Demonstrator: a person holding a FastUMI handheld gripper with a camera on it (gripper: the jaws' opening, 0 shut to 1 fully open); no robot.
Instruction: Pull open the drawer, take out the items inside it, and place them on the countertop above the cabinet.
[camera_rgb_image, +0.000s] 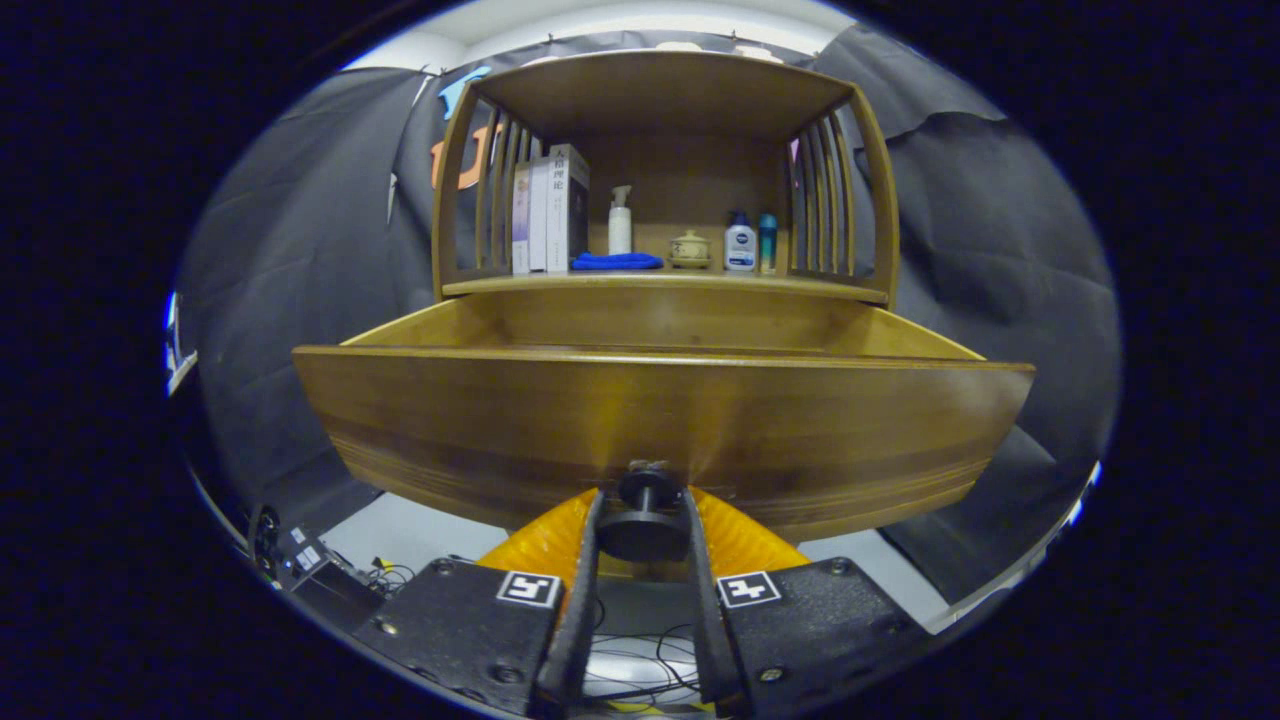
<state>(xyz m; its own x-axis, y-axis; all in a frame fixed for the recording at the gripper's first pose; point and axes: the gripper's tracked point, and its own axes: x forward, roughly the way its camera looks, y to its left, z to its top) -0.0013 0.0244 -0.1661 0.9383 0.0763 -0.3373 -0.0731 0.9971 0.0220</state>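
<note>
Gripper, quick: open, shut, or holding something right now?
Gripper: shut on the drawer knob, both fingers pressing its sides; the drawer is pulled out.

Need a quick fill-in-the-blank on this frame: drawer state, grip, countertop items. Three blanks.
1. The drawer is pulled ___.
2. The gripper fingers press on the drawer's dark ___.
3. On the countertop, the folded cloth beside the books is ___.

Missing words: open; knob; blue

Low fisheye, riding behind fingers, close against drawer front (660, 420)
</note>
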